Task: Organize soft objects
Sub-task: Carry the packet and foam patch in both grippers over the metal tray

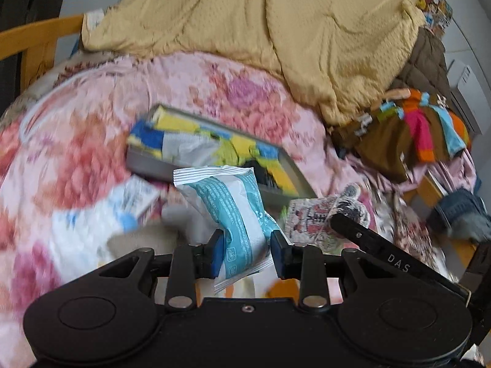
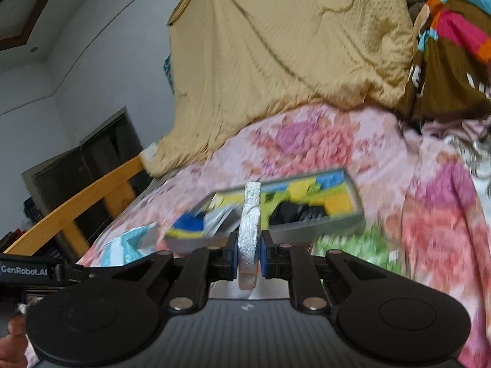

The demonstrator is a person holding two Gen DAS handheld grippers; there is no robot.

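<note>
A: What has the left gripper got?

B: A soft, crinkly plastic packet, white with teal printed bands. Its blue pads pinch the packet's lower part, jaws partly closed around it, and the crimped top edge stands up above the fingers.

A: And the right gripper?

B: Nearly closed on a thin, flat packet with a rough silvery-white surface, seen edge-on. It stands upright between the blue pads and rises past the fingertips.

A: Where is all this?

B: Over a bed covered by a pink floral quilted bedspread. Near the bedspread's middle lies a shallow grey rectangular tray, holding yellow, blue and green soft pieces, blurred. Both packets are held on the near side of that tray, above the bedspread.

A: Anything else?

B: A rumpled tan waffle-textured blanket is heaped along the far edge. By the bedspread's right edge lies a brown garment with pink, orange and blue stripes. A wooden bed rail runs along the left edge. A small cloth pouch with a red printed pattern lies just beside the left gripper's right finger.
</note>
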